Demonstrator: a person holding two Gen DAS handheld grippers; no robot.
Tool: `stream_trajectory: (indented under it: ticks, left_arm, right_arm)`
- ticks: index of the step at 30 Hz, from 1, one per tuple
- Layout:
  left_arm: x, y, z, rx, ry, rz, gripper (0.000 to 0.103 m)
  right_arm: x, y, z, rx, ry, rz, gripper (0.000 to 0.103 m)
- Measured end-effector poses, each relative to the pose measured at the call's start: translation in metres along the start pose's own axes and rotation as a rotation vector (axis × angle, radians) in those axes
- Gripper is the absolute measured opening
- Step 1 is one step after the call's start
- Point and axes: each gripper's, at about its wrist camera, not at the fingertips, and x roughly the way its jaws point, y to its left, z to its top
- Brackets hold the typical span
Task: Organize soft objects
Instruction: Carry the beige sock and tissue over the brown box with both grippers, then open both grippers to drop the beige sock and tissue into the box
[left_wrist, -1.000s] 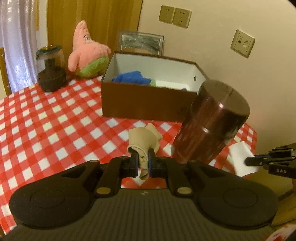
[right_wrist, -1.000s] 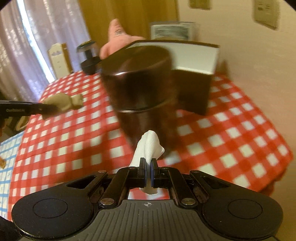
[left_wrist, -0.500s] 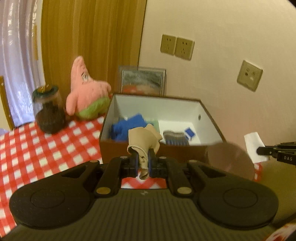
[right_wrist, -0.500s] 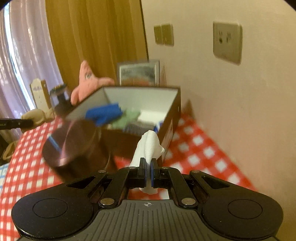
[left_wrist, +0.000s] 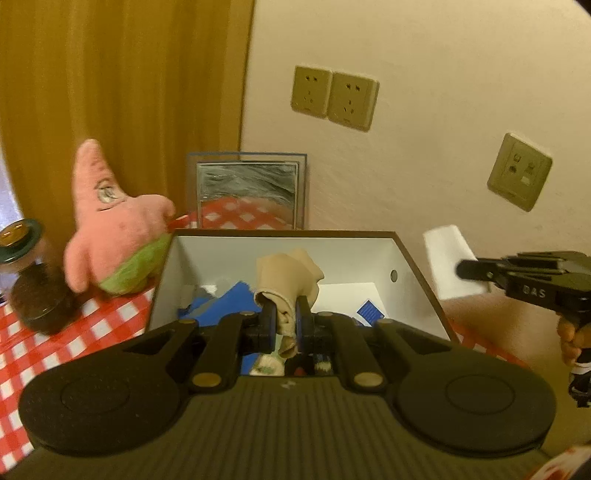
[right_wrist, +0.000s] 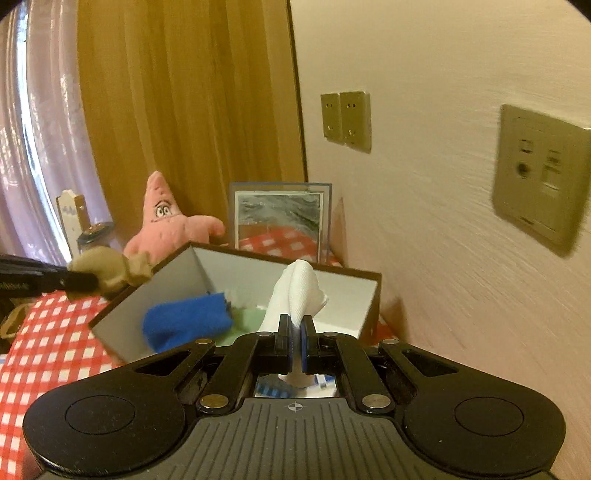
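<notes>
My left gripper (left_wrist: 284, 325) is shut on a beige cloth (left_wrist: 288, 275) and holds it above the open brown box (left_wrist: 421, 273) with white inside. My right gripper (right_wrist: 294, 343) is shut on a white cloth (right_wrist: 297, 291) and holds it over the same box (right_wrist: 369, 299), near its right end. A blue cloth (right_wrist: 184, 325) and a green one (right_wrist: 247, 321) lie in the box. In the left wrist view the right gripper (left_wrist: 465, 267) with the white cloth (left_wrist: 447, 266) hangs at the right. In the right wrist view the left gripper (right_wrist: 92, 282) with the beige cloth (right_wrist: 110, 269) is at the left.
A pink starfish plush (left_wrist: 110, 225) leans left of the box on the red checked tablecloth (left_wrist: 74, 339). A dark jar (left_wrist: 29, 280) stands further left. A framed mirror (left_wrist: 247, 195) leans on the wall behind the box. Wall sockets (left_wrist: 332, 98) are above.
Both grippers have risen and moved forward over the box with their cloths. The brown canister near the front has passed out of view below.
</notes>
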Motion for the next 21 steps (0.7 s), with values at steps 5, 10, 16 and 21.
stream_trajectory:
  ticks: [5,10,16,21]
  left_arm:
    - [0.043,-0.009,0.011,0.015,0.047,-0.014,0.009]
    - [0.085,-0.019,0.017,0.035,0.095,-0.013,0.009]
    - [0.122,-0.024,0.021,0.044,0.138,-0.011,0.009]
    - [0.141,-0.03,0.024,0.062,0.148,-0.015,0.009]
  right_arm:
    - [0.04,-0.01,0.007,0.014,0.015,-0.015,0.004]
    - [0.074,-0.019,0.007,0.023,0.058,-0.022,0.004]
    - [0.097,-0.028,0.005,0.026,0.089,-0.024,0.004]
    - [0.107,-0.034,0.004,0.029,0.096,-0.023,0.004]
